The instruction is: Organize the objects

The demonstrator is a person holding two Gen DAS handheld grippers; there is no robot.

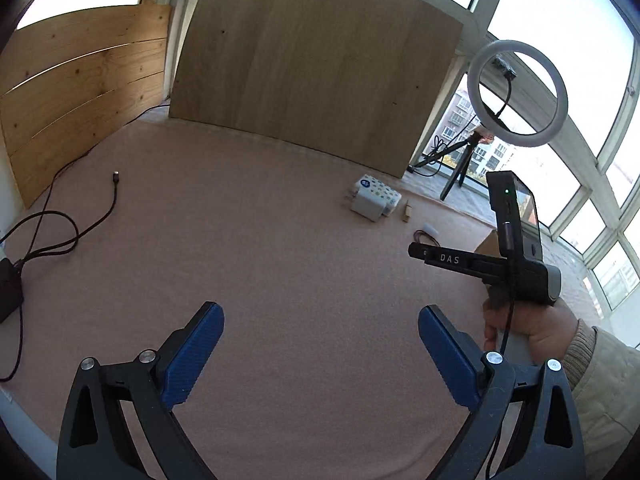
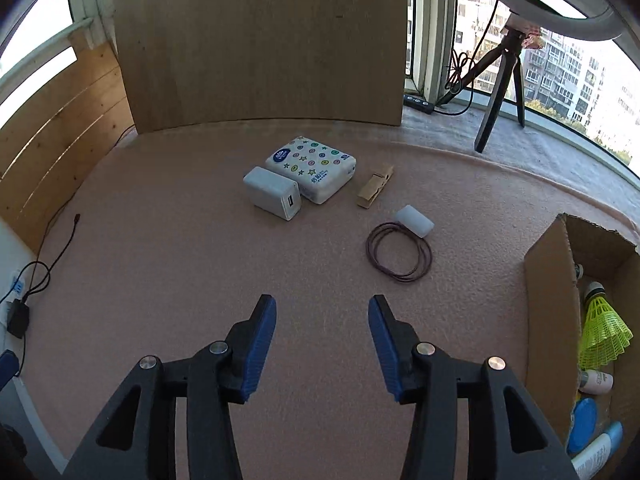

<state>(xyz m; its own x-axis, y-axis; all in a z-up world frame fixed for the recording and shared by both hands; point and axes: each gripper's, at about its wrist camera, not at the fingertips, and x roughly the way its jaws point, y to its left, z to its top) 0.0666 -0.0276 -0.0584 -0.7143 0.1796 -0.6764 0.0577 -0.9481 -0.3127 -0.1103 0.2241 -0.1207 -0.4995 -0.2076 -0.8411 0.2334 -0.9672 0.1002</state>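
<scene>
Left gripper (image 1: pixel 321 320) and right gripper (image 2: pixel 322 314) are both hovering open, empty, above the pink felt worktop (image 2: pixel 200 264); the white rectangular charger (image 2: pixel 272 193) is touching the star-patterned tissue pack (image 2: pixel 312 168).

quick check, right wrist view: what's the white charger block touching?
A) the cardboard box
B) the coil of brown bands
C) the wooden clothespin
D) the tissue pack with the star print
D: in the right wrist view the white charger block sits pressed against the near-left side of the tissue pack, while the wooden clothespin, the coil of brown bands and the cardboard box lie apart from it.
</scene>
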